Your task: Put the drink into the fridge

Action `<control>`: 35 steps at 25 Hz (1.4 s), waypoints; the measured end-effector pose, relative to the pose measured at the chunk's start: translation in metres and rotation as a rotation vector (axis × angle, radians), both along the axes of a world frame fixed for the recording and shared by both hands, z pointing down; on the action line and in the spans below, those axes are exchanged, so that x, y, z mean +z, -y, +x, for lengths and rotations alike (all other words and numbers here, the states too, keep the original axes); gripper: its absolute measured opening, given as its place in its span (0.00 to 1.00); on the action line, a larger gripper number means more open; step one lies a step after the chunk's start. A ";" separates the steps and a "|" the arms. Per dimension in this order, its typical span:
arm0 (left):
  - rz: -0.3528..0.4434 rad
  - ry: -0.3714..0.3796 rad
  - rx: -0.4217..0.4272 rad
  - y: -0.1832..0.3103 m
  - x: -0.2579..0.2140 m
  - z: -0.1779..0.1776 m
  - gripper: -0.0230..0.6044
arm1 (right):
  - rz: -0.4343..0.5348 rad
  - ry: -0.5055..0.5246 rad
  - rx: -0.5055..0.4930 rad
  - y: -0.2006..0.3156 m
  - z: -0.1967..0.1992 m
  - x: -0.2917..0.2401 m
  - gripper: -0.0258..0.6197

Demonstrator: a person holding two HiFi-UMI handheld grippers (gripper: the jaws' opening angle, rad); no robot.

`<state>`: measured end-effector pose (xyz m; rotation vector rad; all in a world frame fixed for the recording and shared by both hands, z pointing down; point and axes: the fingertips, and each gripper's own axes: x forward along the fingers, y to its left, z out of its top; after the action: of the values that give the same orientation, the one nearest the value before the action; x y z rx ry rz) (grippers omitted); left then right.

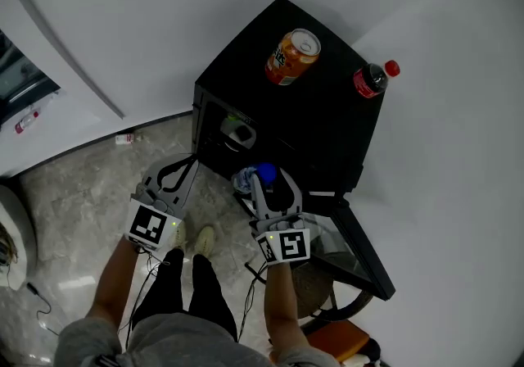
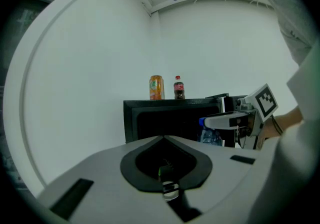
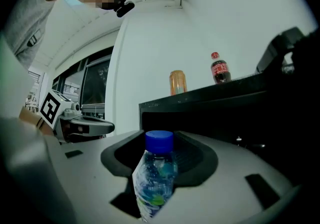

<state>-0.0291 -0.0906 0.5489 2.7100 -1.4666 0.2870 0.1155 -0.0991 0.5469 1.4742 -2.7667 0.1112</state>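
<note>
Right gripper (image 1: 270,185): is clamping the bottle (image 3: 156,178), with the blue cap up.
Bottle: is standing between the jaws, just in front of the open fridge (image 1: 327,128).
Left gripper (image 2: 163,140): is holding nothing, jaws closing together.
Fridge top: is carrying a can (image 1: 291,56) and a cola (image 1: 372,79).

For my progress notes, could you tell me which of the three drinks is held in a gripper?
The blue-capped water bottle, clamped in the right gripper's jaws; the orange can and red-capped cola bottle stand on the fridge.
</note>
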 end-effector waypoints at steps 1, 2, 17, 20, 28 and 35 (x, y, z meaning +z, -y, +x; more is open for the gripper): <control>-0.003 0.001 -0.006 0.002 0.005 0.000 0.04 | 0.007 -0.009 0.001 0.004 0.000 0.006 0.34; -0.005 0.000 -0.009 0.004 0.010 -0.001 0.04 | 0.014 -0.018 0.005 0.008 0.000 0.012 0.34; -0.002 0.000 -0.040 0.028 0.086 -0.008 0.04 | 0.055 -0.012 0.087 0.078 0.007 0.080 0.33; 0.002 -0.016 -0.050 0.036 0.094 -0.011 0.04 | 0.062 -0.015 0.098 0.093 0.007 0.088 0.33; 0.010 -0.020 -0.067 0.051 0.120 -0.021 0.04 | 0.078 -0.026 0.124 0.131 0.006 0.112 0.34; 0.022 -0.023 -0.072 0.060 0.132 -0.025 0.04 | 0.111 -0.042 0.125 0.154 -0.001 0.113 0.33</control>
<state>-0.0537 -0.1509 0.6812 2.6610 -1.5666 0.2372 0.1149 -0.2533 0.6603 1.6542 -2.6877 -0.0737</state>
